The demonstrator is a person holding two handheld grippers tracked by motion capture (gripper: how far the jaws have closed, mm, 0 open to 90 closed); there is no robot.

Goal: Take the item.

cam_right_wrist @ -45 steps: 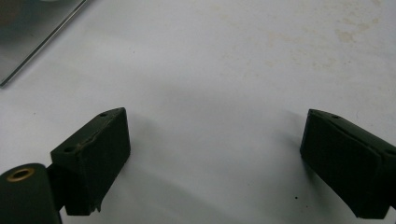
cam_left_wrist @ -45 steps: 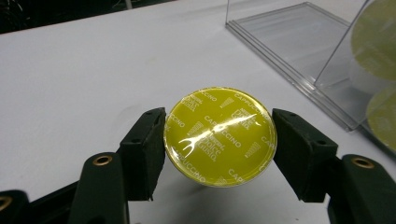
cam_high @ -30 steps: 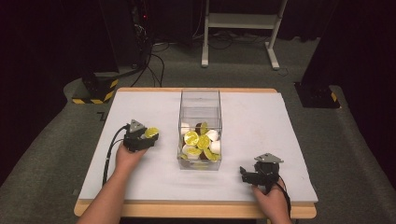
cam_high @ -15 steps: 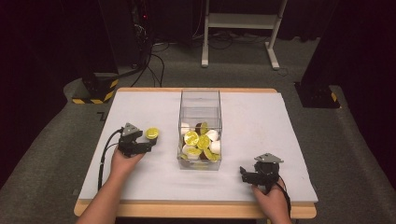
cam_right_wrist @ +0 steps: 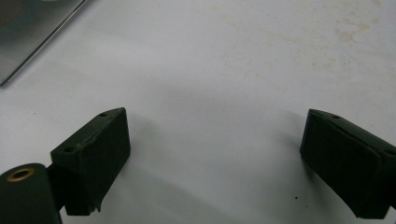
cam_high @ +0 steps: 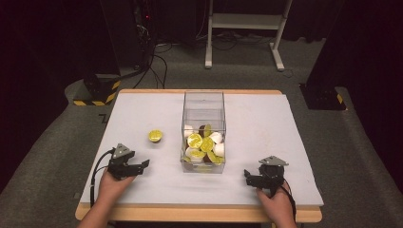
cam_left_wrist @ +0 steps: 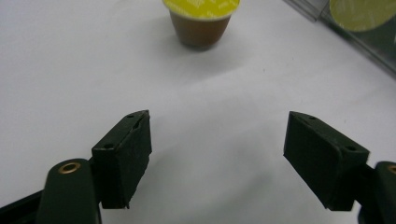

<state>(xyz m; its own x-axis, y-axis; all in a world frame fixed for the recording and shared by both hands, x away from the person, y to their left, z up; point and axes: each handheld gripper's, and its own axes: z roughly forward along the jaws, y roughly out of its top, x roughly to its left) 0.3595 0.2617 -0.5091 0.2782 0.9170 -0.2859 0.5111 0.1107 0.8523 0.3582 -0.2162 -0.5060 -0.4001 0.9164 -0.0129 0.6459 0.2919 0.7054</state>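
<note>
A clear plastic box (cam_high: 203, 114) stands upright near the middle of the desk (cam_high: 285, 128), and the rest is placed from it. The box holds a heap of small capsules (cam_high: 203, 145), most with yellow lids, some white, piled in its lower part. One yellow-lidded capsule (cam_high: 155, 136) stands alone on the white desk surface to the left of the box, apart from its wall and upright on its brown base, lid up.

The left gripper (cam_high: 141, 165) sits left of the box and nearer the person than the lone capsule, well clear of it. Its jaws have just been opening; they now stand wide apart with bare desk between them and hold nothing. In the left gripper view the capsule (cam_left_wrist: 201, 21) lies ahead of the left gripper (cam_left_wrist: 217, 156), beyond the tips, with a corner of the box (cam_left_wrist: 355, 32) at the upper right.

The right gripper (cam_high: 247, 176) rests right of the box, near the desk's front edge, held in the person's hand. In the right gripper view its jaws are spread wide over empty white surface, gripping nothing, with the box's edge (cam_right_wrist: 28, 42) at the upper left.
</note>
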